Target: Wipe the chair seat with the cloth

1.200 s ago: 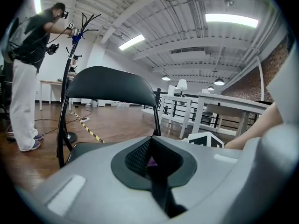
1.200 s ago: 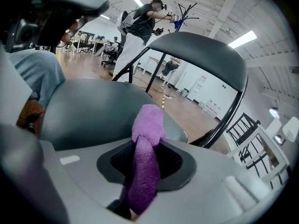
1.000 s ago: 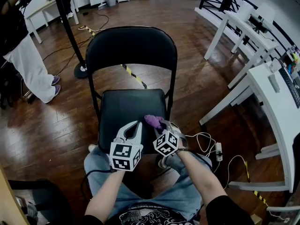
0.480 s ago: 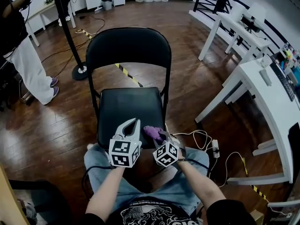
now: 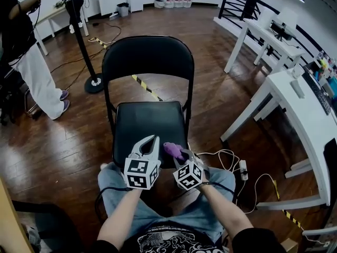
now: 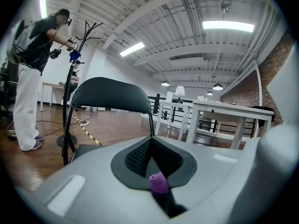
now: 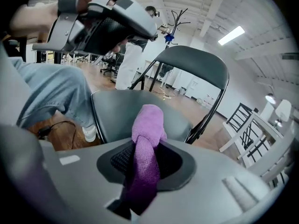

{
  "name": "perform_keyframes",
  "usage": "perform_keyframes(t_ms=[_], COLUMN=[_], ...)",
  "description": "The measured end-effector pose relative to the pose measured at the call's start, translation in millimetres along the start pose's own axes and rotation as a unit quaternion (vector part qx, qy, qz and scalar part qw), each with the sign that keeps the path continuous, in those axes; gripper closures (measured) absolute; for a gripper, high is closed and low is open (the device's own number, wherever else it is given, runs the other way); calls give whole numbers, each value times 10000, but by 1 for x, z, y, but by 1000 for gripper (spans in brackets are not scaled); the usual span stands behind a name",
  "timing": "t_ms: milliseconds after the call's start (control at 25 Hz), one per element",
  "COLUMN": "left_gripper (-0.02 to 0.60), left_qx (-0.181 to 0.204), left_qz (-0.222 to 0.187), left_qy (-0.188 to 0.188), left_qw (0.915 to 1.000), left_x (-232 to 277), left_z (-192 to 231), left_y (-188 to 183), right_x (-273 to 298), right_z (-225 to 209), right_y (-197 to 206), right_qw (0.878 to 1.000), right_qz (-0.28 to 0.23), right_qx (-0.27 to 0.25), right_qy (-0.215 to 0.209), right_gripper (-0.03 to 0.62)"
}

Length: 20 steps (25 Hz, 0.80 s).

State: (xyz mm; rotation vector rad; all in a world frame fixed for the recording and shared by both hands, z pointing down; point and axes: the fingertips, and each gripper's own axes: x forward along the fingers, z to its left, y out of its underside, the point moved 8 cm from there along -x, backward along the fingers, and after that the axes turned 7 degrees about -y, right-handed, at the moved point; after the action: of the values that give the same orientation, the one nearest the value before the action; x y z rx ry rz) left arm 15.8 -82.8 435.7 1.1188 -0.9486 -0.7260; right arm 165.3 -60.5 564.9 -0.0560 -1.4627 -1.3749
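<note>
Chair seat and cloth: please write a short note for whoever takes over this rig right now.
Left gripper: tongs together, a small purple tip between them; what it is I cannot tell.
Right gripper: tongs shut on the purple cloth, held by the front edge of the black chair seat; contact unclear.
Done: cloth is gripped.
To do: wipe across the seat.

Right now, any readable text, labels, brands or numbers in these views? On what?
No text is readable in any view.
Marker cubes: square patterns only, no letters or numbers.
Shirt print: too blurred to read.
Small items on the white desk: too small to read.
</note>
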Motion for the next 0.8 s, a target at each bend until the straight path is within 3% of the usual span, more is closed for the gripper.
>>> perform_keyframes(t_ms=[280,520,800], left_gripper=[578,578,578], left_qx=[-71,-52,-111], left_qz=[-136,-266,-543], left_qy=[-35,-89,-187], left_qw=[9999,9996,9983], left_x=[-15,-39,-81], left_z=[3,7,7], left_y=[-7,-17,-23], right_x=[-35,-68,-101], right_z=[-7,-3,20], right_y=[-51,-100,-138], right_qw=[9926,9736,9510], right_qz=[-956,-1840,-2612], right_qx=[705,1322,1641], right_qy=[254,282,209], right_gripper=[502,503,503])
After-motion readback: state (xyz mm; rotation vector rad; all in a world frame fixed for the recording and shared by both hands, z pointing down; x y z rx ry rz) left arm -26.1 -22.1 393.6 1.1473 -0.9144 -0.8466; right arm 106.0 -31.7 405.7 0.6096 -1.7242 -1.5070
